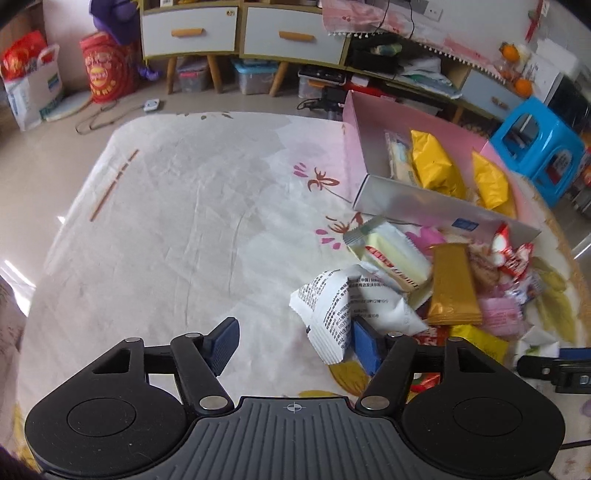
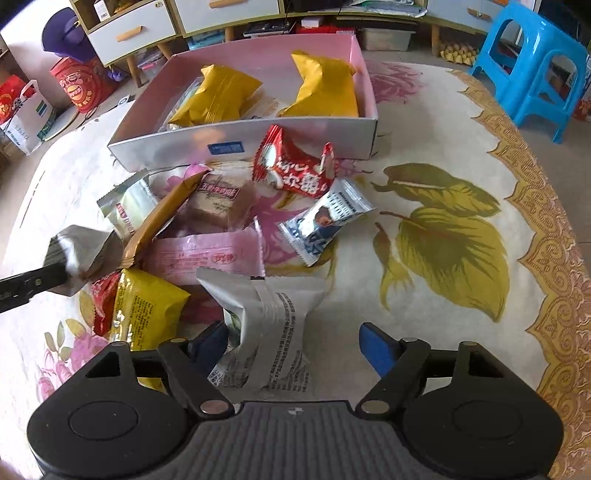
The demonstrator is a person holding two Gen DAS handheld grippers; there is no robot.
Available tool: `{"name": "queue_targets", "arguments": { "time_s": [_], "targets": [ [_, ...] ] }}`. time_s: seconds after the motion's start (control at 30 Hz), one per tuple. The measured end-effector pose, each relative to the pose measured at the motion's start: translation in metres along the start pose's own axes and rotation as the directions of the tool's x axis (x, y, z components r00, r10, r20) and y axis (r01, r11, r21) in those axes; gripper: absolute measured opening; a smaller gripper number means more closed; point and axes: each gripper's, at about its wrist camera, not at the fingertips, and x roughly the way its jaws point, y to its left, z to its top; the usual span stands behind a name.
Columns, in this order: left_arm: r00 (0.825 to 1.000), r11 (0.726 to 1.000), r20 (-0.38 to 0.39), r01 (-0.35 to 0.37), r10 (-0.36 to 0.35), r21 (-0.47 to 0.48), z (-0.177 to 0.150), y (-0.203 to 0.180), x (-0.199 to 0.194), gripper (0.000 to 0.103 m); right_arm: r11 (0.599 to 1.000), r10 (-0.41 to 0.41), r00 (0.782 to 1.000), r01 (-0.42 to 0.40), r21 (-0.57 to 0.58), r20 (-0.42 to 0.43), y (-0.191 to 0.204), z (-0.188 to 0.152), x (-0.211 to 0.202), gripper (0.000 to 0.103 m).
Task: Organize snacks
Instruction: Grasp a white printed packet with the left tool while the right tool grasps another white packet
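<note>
Behind your floral-cloth table [image 1: 192, 221] stand drawer cabinets [image 1: 240, 33] and a blue stool [image 2: 532, 62]. Snacks [image 2: 221, 229] are heaped just in front of the pink box [image 2: 240, 147]. Your left tongs [image 1: 295, 343] and right tongs [image 2: 295, 347] each gape beside a white packet [image 2: 273, 332].

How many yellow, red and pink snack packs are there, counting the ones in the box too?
Yellow packs: 3
Red packs: 2
Pink pack: 1
Total: 6
</note>
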Motion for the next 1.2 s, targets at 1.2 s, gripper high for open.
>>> {"name": "queue_targets", "arguments": {
  "time_s": [1.2],
  "targets": [
    [0.999,0.978,-0.005,0.041,-0.043,-0.206,0.013,-0.012,0.006,0.045,0.988,0.147,0.989,-0.147,0.045,-0.002,-0.011,0.009,-0.011,0.04]
  ]
}}
